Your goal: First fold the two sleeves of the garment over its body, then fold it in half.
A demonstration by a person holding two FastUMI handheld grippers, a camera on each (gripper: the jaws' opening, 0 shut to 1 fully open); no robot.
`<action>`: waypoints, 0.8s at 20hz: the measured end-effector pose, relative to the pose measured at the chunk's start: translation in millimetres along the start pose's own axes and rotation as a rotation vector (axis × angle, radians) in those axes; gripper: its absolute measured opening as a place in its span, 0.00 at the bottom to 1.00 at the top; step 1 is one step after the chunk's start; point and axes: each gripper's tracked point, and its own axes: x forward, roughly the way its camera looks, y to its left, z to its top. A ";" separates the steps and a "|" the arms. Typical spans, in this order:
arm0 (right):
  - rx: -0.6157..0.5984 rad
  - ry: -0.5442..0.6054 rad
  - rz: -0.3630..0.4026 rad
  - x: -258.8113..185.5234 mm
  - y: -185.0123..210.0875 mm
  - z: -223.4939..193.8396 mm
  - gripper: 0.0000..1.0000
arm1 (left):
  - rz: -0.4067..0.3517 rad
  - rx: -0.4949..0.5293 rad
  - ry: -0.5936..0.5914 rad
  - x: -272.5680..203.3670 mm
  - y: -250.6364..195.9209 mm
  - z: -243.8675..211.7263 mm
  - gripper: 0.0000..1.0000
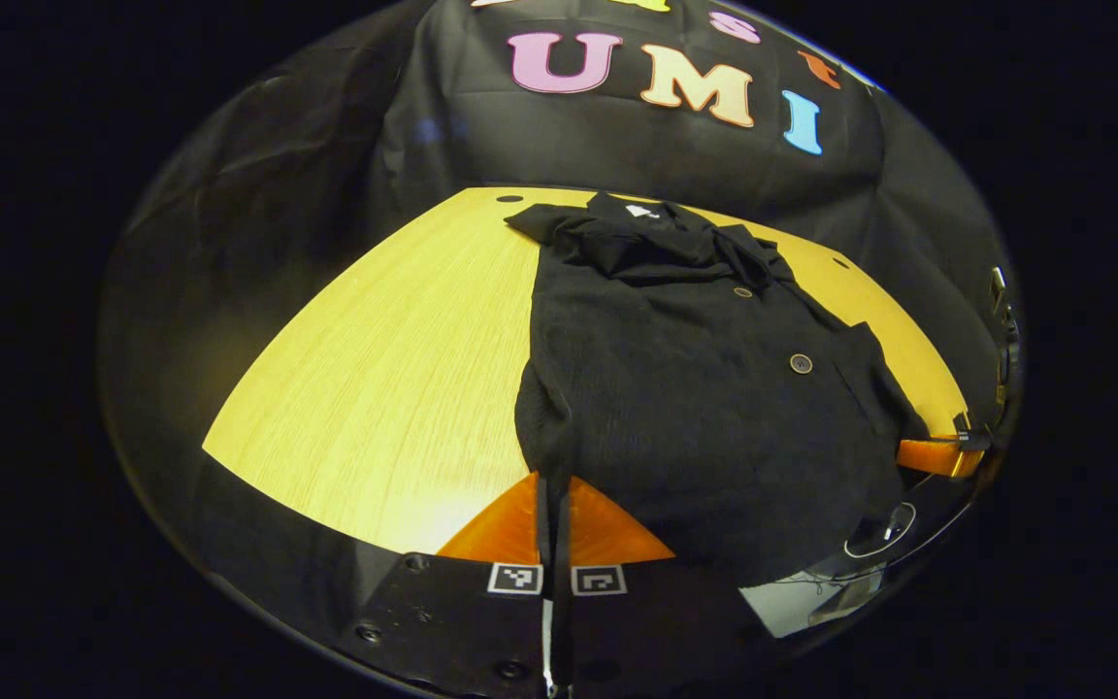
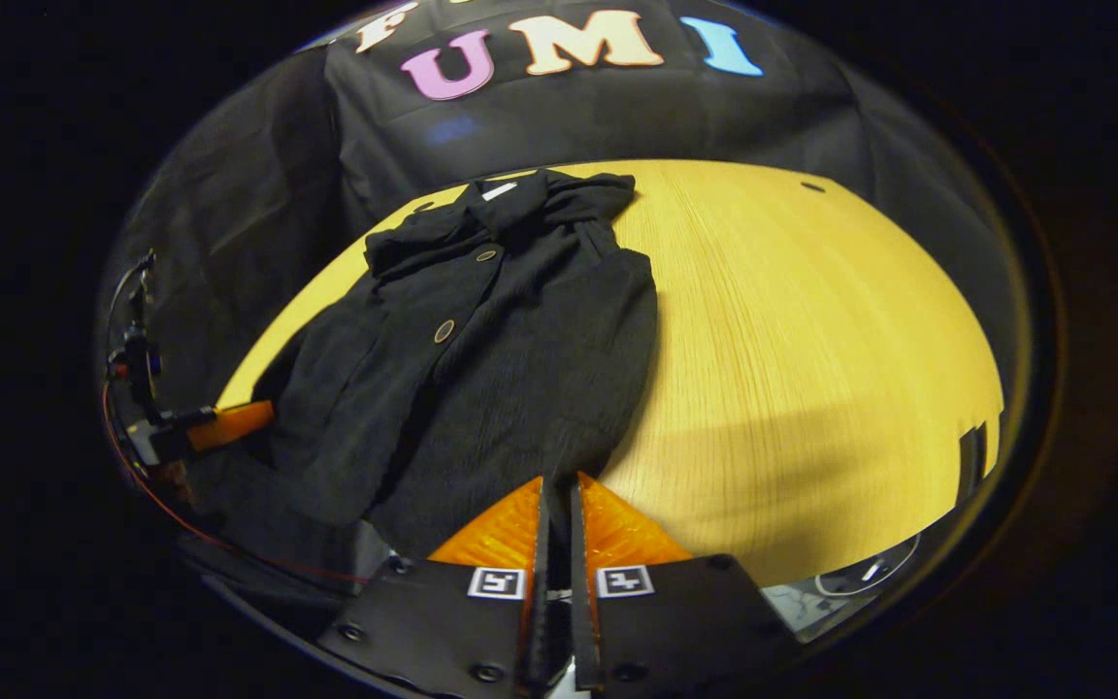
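2 tongs and 1 garment on a yellow wood-grain counter [image 2: 811,320].

Item 1: black garment [image 1: 705,388], buttoned front, lying flat on the counter with its collar toward the booth wall. 2 round buttons [image 1: 801,364] show down the front. A small white tag [image 1: 639,211] sits inside the collar; nothing on it can be read. Fabric is bunched across the chest just below the collar.

Item 2: left tongs [image 1: 553,485], fingers pressed together, their tips at the near hem corner of the garment; whether cloth is pinched between them cannot be told. Square black-and-white markers [image 1: 516,579] sit on the finger bases.

Item 3: right tongs [image 2: 557,490], fingers likewise pressed together, tips at the garment's near hem edge; a grip on the cloth cannot be confirmed. Matching square markers on its bases.
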 end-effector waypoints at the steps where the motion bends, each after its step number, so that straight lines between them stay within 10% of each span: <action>1: 0.021 0.001 0.021 0.0 1.6 3.1 0.05 | 0.002 -0.009 0.016 -2.2 0.5 1.8 0.00; 9: -0.123 -0.027 0.092 -17.1 16.4 28.1 0.05 | 0.058 -0.187 0.002 -18.8 3.7 31.2 0.00; 16: -0.158 -0.081 0.143 -17.3 39.2 95.7 0.05 | 0.023 -0.131 -0.054 -16.2 -10.0 83.6 0.00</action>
